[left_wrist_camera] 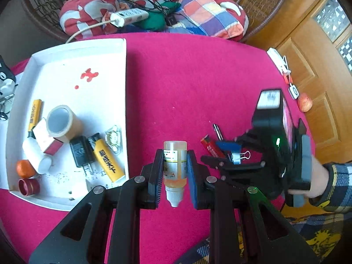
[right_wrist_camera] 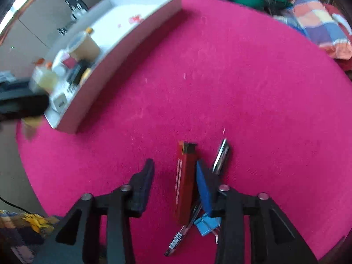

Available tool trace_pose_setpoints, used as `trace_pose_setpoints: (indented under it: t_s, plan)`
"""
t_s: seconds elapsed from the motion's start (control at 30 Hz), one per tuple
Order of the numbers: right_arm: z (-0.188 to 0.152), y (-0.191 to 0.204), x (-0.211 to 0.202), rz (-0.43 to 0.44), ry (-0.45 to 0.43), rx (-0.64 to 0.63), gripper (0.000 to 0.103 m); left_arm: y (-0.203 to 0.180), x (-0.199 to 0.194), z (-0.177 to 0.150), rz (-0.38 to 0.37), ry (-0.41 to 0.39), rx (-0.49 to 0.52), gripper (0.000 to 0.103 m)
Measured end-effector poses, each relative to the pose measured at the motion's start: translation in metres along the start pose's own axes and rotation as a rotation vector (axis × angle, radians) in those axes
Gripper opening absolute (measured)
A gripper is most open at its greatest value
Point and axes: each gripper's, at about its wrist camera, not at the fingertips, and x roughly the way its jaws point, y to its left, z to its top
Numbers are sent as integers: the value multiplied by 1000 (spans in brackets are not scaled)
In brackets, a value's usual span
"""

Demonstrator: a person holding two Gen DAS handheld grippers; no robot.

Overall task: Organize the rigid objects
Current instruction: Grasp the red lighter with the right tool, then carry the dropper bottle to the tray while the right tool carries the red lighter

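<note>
Dropper bottle [left_wrist_camera: 175,165] of yellow liquid is clamped by the left gripper [left_wrist_camera: 175,171] above the pink tablecloth [left_wrist_camera: 198,83]; the red box [right_wrist_camera: 186,182] is straddled, ungripped, by the part-open right gripper [right_wrist_camera: 176,182].

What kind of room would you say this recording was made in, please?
Most likely a lived-in home room, not a lab: a round table under a pink cloth, a wicker chair heaped with patchwork cushions, and a panelled wooden door beside it.

Ahead of the left fingers [left_wrist_camera: 190,165] the pink cloth-covered table [left_wrist_camera: 187,83] lies bare. To their left stands the white cardboard tray's wall [left_wrist_camera: 125,101]. To their right, the right-hand black gripper [left_wrist_camera: 226,151] blocks passage.
</note>
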Motion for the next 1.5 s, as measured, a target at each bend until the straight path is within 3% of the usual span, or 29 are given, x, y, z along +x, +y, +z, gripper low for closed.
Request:
trace_pose_setpoints:
  t_s: [0.03,0.07,0.23,0.5,0.67,0.8,1.0,1.5]
  plan:
    - [-1,4,-1,-2,0,-23,13,1,-4,1,3,-12,-4,19]
    - [-2,7,-1,9,7,-41,10,2,-8,1,10,-25,-6,19]
    - [3,14,-44,77,-107,-28,10,-1,-47,19,58,-151,25,19]
    - [28,4,-207,129,-524,33,10,-21,-139,51,87,-426,58,19]
    - [32,-2,-283,130,-741,76,10,-26,-184,56,107,-578,53,19]
    - [31,4,-321,123,-854,70,10,-27,-194,56,103,-606,67,19]
    - [33,17,-335,141,-903,34,10,-19,-194,57,111,-597,78,19]
    - [47,47,-317,184,-852,22,10,17,-200,39,97,-584,28,19]
